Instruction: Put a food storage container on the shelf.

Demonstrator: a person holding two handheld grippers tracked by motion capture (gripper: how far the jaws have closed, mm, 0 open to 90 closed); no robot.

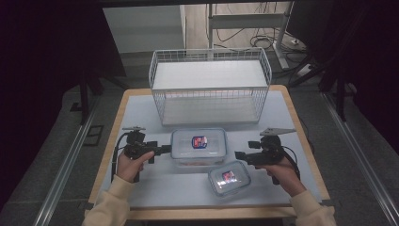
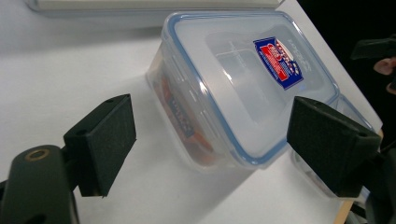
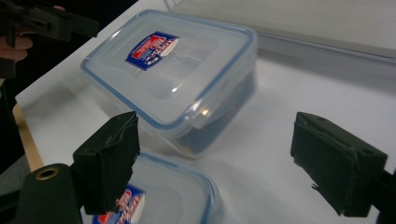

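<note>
I count two clear lidded boxes on the table (image 1: 155,188): the large box (image 1: 199,147) centred before one wire basket (image 1: 210,84), the small box (image 1: 229,178) touching its near-right corner. Each carries one red-and-blue label, lettering unreadable. My left gripper (image 1: 165,149) and right gripper (image 1: 237,155) both stand spread, pinching nothing.

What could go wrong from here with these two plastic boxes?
1. The left tongs stand open close beside the large lidded container; closing off-centre might push it instead of gripping it.
2. The small container sits right against the large one's front corner, so shifting either may knock the other.
3. The open right tongs hover beside both and could clip them.
</note>
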